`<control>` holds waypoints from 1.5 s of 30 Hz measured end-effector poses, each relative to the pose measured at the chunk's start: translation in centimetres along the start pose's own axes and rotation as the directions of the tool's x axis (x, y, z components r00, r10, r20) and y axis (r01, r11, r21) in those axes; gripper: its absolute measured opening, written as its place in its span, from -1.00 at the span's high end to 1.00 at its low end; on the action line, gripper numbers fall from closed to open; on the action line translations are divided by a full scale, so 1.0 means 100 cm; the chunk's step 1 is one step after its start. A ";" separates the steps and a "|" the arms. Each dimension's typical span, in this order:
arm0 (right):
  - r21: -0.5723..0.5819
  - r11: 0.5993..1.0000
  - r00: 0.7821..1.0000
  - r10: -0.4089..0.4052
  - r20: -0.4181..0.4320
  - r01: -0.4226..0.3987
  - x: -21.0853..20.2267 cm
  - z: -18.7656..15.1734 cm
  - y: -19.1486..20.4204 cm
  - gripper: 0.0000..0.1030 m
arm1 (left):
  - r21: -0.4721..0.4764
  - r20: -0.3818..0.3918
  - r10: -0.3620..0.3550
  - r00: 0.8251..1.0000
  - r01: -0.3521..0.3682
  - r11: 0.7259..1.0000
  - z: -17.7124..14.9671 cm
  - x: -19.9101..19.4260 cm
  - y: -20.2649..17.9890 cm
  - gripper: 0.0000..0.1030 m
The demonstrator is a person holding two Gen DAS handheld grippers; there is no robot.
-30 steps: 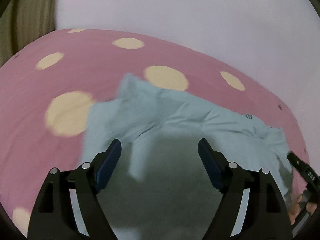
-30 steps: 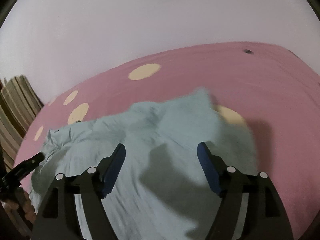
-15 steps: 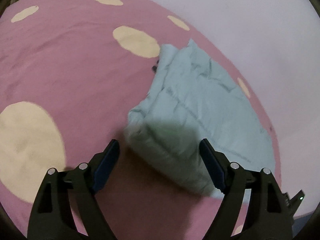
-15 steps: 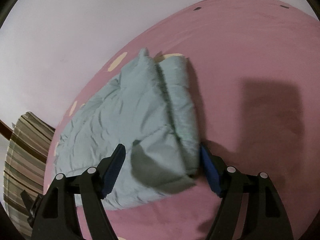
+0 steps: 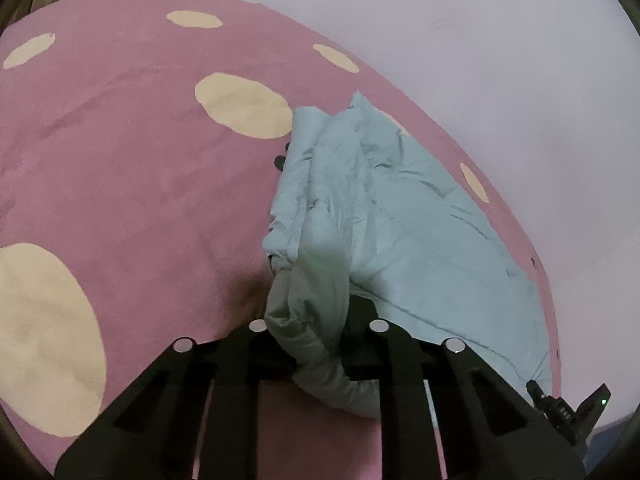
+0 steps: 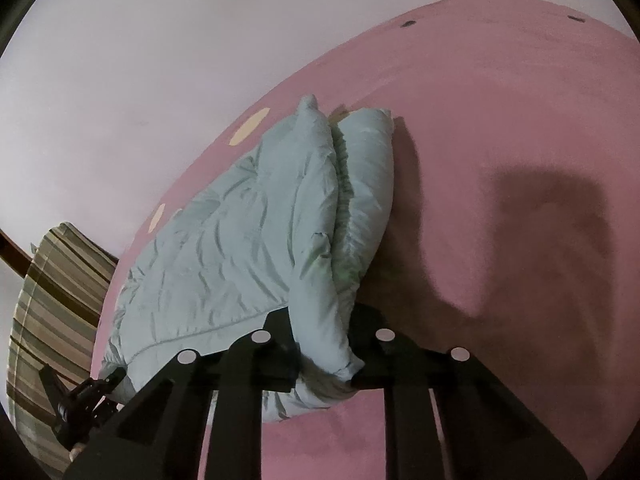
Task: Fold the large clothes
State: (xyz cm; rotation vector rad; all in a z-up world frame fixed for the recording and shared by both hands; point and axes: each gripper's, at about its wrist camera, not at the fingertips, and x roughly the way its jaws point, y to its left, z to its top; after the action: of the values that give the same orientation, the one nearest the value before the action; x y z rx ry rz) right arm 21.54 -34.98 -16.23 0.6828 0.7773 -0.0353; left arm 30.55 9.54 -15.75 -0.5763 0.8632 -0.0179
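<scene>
A pale blue-green padded garment [image 5: 400, 220] lies folded lengthwise on a pink bedspread [image 5: 140, 180] with cream dots. My left gripper [image 5: 316, 320] is at its near left corner. Its jaws are closing, and a thick bunch of the fabric is pinched between them, hiding the pads. In the right wrist view the same garment [image 6: 240, 248] stretches away to the left, with a rolled fold along its right side. My right gripper [image 6: 324, 328] is at the near right corner, jaws also closing, with a fold of fabric squeezed between them.
The pink bedspread [image 6: 500, 120] runs wide to the right of the garment, under a dark shadow. A striped cloth [image 6: 52, 288] lies at the bed's left edge. A plain pale wall [image 5: 480, 40] stands behind the bed. Black housing of the other tool [image 5: 568, 408] shows at lower right.
Both grippers came down to the garment's near corners, and their wide-open jaws closed onto the fabric. The garment, loosely spread a second ago, now lies folded in a narrow strip.
</scene>
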 end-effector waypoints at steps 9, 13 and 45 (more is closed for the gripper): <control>-0.010 1.000 1.000 0.025 -0.017 -0.025 -0.028 -0.017 0.004 0.69 | 0.017 -0.007 -0.017 1.000 0.017 1.000 -0.013 -0.040 0.009 0.77; -0.017 0.999 0.999 0.031 -0.030 -0.031 -0.046 -0.033 0.004 0.69 | 0.013 -0.024 -0.010 1.000 0.010 1.000 -0.028 -0.057 0.021 0.77; -0.001 0.999 0.995 0.050 -0.085 -0.050 -0.102 -0.107 -0.026 0.69 | 0.018 -0.040 0.040 0.998 -0.040 0.999 -0.113 -0.146 0.064 0.77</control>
State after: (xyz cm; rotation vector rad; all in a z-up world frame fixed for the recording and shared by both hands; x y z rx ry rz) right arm 6.65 -32.97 -16.45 0.7042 0.8416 0.0410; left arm 11.44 13.14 -14.22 -0.5438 0.9133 -0.0008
